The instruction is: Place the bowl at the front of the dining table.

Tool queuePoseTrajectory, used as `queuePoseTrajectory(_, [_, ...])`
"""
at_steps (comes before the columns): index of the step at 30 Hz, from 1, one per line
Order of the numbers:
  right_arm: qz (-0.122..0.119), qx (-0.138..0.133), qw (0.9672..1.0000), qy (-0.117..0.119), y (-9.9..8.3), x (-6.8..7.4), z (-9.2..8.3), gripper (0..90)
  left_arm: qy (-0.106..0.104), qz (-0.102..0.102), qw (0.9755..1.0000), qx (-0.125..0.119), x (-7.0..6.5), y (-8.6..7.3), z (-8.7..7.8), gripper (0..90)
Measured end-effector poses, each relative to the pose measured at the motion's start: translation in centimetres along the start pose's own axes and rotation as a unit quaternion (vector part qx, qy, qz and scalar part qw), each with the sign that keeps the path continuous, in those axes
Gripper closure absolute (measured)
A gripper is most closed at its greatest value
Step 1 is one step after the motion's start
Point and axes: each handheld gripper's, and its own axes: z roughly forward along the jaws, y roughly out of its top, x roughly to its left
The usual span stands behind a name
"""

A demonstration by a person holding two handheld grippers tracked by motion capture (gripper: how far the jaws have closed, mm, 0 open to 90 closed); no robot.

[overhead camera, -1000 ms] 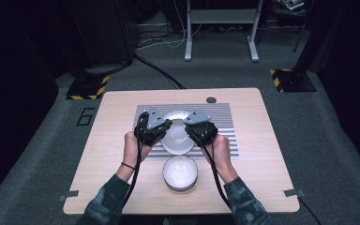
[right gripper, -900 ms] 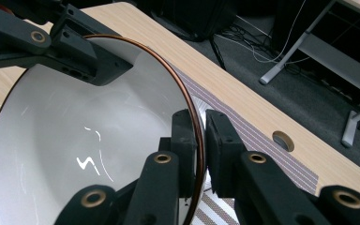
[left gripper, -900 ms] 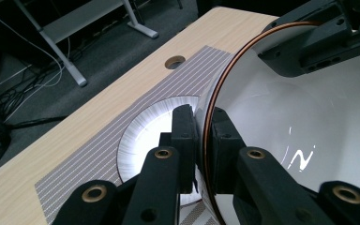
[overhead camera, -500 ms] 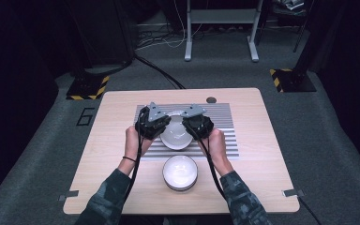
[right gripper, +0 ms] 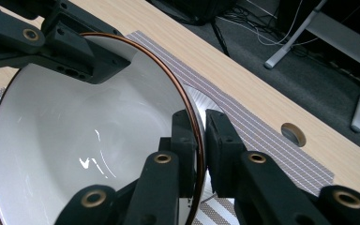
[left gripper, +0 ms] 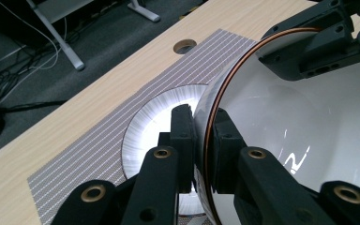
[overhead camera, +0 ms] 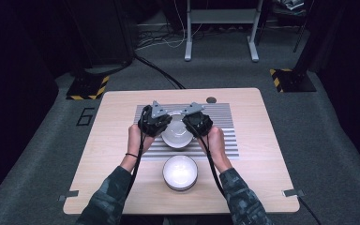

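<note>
The wooden worktop (overhead camera: 112, 140) carries a striped grey mat (overhead camera: 225, 126) toward its far edge, with bare wood open along the left and right edges. Two white bowls are there: one bowl (overhead camera: 177, 135) over the mat's middle, another (overhead camera: 180, 171) near the front edge. The left hand-held gripper (left gripper: 200, 140) and the right hand-held gripper (right gripper: 199, 150) each pinch opposite sides of the raised bowl's copper rim, jaws narrow.

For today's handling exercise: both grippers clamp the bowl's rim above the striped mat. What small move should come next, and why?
Probably ease the bowl straight down. The left gripper and right gripper pinch opposite rims, and a white plate on the striped mat lies right beneath it.
</note>
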Motion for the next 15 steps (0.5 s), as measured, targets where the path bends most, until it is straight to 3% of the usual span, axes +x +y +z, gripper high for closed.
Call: queuePoseTrajectory(15, [0.009, 0.028, 0.9996, 0.003, -0.4, -0.5, 2.5, 82.6, -0.001, -0.010, 0.9998, 0.019, 0.8, -0.7, 2.2, 82.1])
